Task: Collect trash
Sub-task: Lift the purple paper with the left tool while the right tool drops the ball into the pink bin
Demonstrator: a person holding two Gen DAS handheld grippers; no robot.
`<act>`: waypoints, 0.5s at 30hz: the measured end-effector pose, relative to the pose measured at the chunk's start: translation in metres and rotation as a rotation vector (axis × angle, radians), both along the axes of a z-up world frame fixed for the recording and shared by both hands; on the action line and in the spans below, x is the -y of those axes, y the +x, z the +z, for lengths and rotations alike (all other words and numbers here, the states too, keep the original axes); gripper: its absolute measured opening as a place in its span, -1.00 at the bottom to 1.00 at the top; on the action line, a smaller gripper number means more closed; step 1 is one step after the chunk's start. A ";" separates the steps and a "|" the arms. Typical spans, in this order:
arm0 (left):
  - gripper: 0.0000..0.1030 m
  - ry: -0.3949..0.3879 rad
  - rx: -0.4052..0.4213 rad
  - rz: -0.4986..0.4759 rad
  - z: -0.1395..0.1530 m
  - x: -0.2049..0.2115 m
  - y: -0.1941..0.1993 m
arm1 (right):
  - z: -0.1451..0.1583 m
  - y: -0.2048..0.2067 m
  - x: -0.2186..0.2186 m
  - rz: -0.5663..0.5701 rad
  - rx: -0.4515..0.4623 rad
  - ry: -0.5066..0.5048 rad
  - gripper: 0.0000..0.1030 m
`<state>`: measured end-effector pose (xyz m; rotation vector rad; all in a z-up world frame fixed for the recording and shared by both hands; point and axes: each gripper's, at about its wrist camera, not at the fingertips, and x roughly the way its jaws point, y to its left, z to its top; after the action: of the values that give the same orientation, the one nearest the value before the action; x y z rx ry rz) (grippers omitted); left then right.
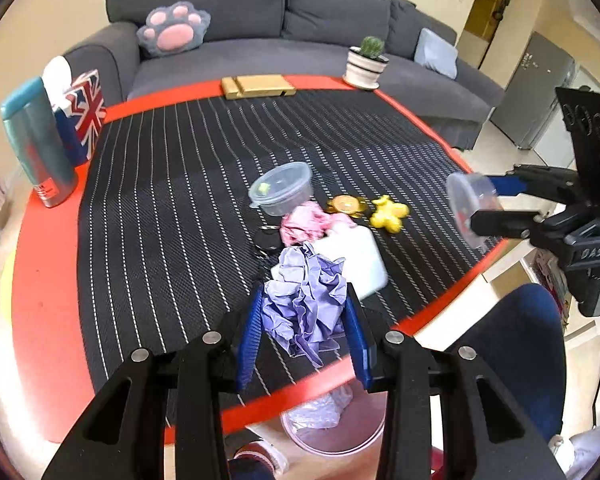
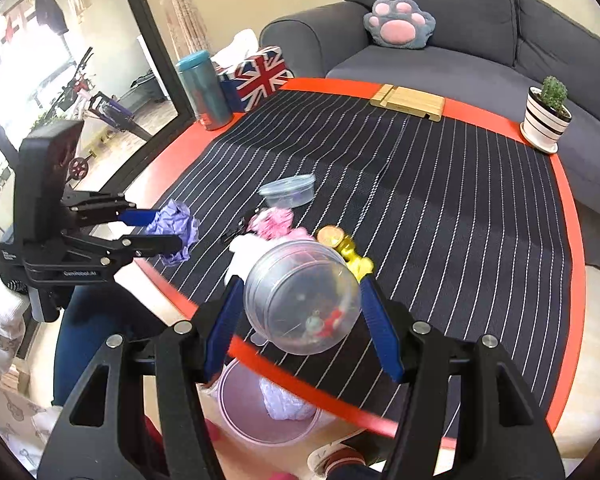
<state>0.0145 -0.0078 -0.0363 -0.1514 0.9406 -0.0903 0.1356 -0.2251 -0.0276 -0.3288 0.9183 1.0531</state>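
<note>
Two pieces mid-haul – left gripper [image 1: 305, 312] pinching purple paper wad [image 1: 306, 304], right gripper [image 2: 302, 312] clamping clear cup [image 2: 302, 298] – pink wad [image 1: 302, 226] still waiting.

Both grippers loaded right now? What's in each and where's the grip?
Yes. Left gripper pinches a crumpled purple paper wad across its sides. Right gripper clamps a clear plastic cup across its side walls, bottom facing the camera.
</note>
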 end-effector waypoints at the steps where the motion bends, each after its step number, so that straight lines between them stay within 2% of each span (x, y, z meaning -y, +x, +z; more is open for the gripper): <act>1: -0.26 0.000 0.011 -0.005 0.003 0.004 -0.006 | 0.001 -0.007 0.002 0.003 0.006 0.001 0.15; 10: -0.26 -0.010 0.066 -0.013 0.012 0.027 -0.044 | 0.000 -0.055 0.021 0.022 0.002 0.032 0.15; 15: -0.26 -0.017 0.068 -0.025 0.008 0.038 -0.059 | -0.012 -0.082 0.028 0.049 -0.023 0.028 0.15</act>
<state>-0.0443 -0.0462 -0.0282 -0.1514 0.8743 -0.1255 0.0532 -0.2533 -0.0400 -0.3174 0.9193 1.1156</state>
